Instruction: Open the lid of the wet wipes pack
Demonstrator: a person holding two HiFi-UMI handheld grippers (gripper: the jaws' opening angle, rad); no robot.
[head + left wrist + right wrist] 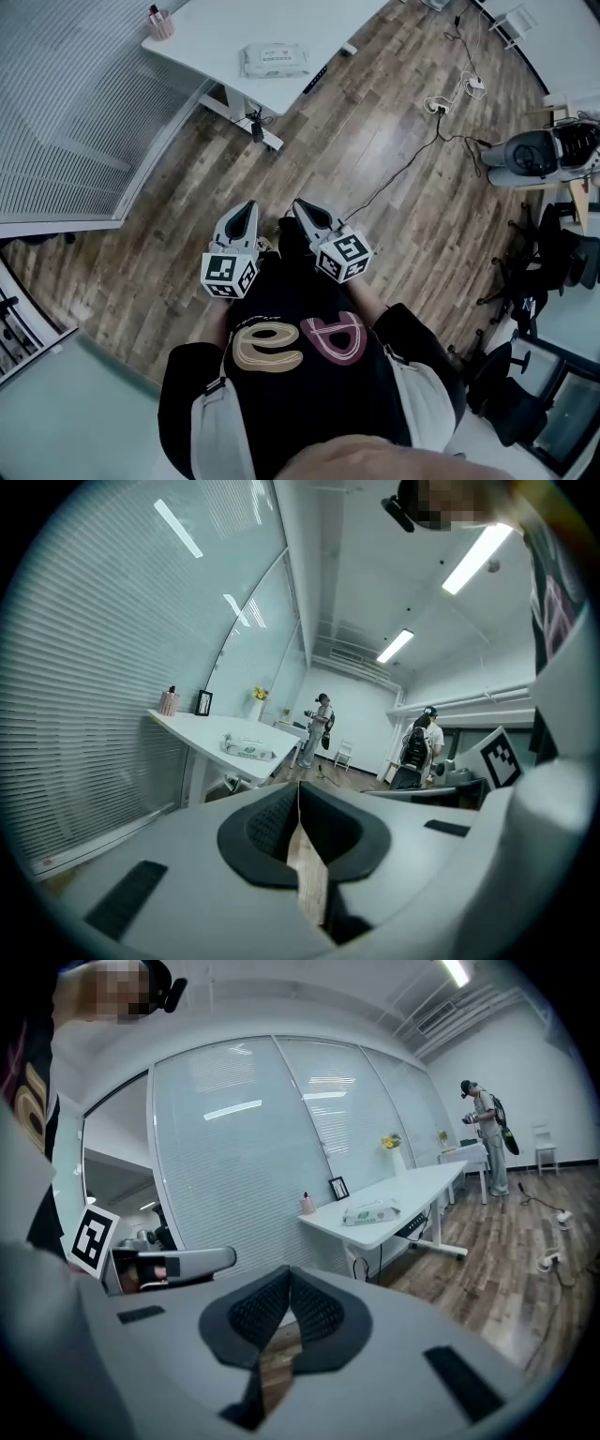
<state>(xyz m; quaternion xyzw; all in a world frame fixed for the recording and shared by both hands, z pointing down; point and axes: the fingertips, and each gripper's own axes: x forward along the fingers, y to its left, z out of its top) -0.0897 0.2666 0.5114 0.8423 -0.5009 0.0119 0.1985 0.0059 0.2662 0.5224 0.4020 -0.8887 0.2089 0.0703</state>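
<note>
The wet wipes pack (274, 61) lies flat on the white table (216, 33) far ahead of me, its lid down; it also shows small in the left gripper view (247, 750) and the right gripper view (371, 1211). My left gripper (245, 215) and right gripper (305, 208) are held close to my body over the wooden floor, well short of the table. Both have their jaws together with nothing between them. Each marker cube (228, 277) sits near my chest.
A pink bottle (159, 23) stands at the table's far left corner. Cables and a power strip (438, 106) trail across the floor to the right. Chairs (553, 253) crowd the right side. A glass wall with blinds (66, 112) runs along the left. Two people (321, 726) stand far off.
</note>
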